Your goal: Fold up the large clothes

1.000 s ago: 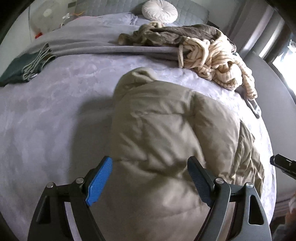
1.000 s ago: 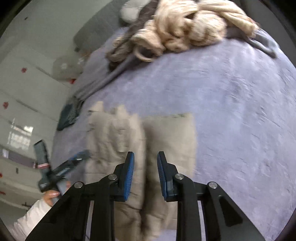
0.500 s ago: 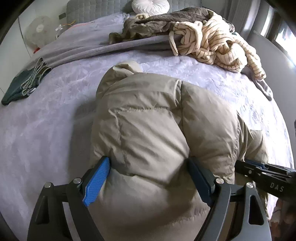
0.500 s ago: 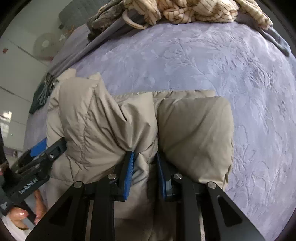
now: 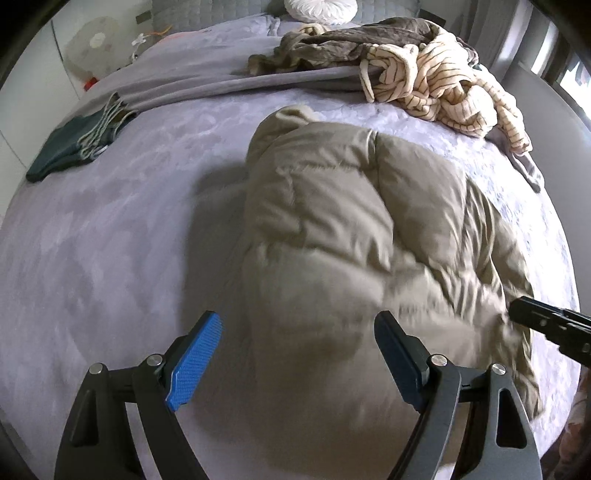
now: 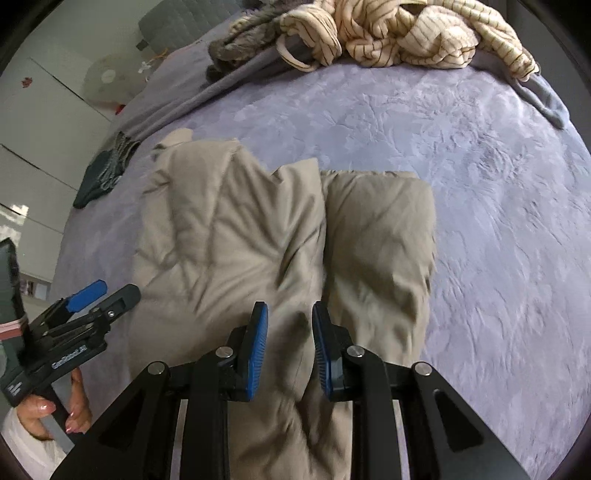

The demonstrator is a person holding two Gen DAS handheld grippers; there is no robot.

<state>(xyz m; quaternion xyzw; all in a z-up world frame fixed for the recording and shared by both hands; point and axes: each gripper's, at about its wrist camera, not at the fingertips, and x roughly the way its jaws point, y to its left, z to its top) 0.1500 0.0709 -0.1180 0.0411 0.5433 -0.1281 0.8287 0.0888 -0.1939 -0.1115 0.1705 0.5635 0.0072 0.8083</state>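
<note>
A puffy beige jacket [image 5: 332, 229] lies folded lengthwise on the lilac bedspread [image 5: 110, 240], hood end toward the pillows. My left gripper [image 5: 299, 332] hangs open and wide over its near end. One blue pad [image 5: 195, 362] is over bare bedspread and the other is over the jacket, and neither presses on it. In the right wrist view the jacket [image 6: 229, 236] shows two long folded halves. My right gripper [image 6: 290, 332] is shut narrowly on a ridge of jacket fabric between them. The left gripper [image 6: 99, 295] shows at the lower left, held by a hand [image 6: 55, 410].
A heap of cream striped clothing [image 5: 443, 85] and a brown-grey garment [image 5: 351, 44] lie at the far side of the bed. A folded dark green garment [image 5: 70, 147] sits at the far left. A round white cushion [image 5: 319, 9] and a fan [image 5: 94, 48] are behind.
Half a second ago the left jaws straddled the jacket's bulk; now they have drawn back and leftward off it. The right gripper has also pulled back a little, with fabric still between its pads.
</note>
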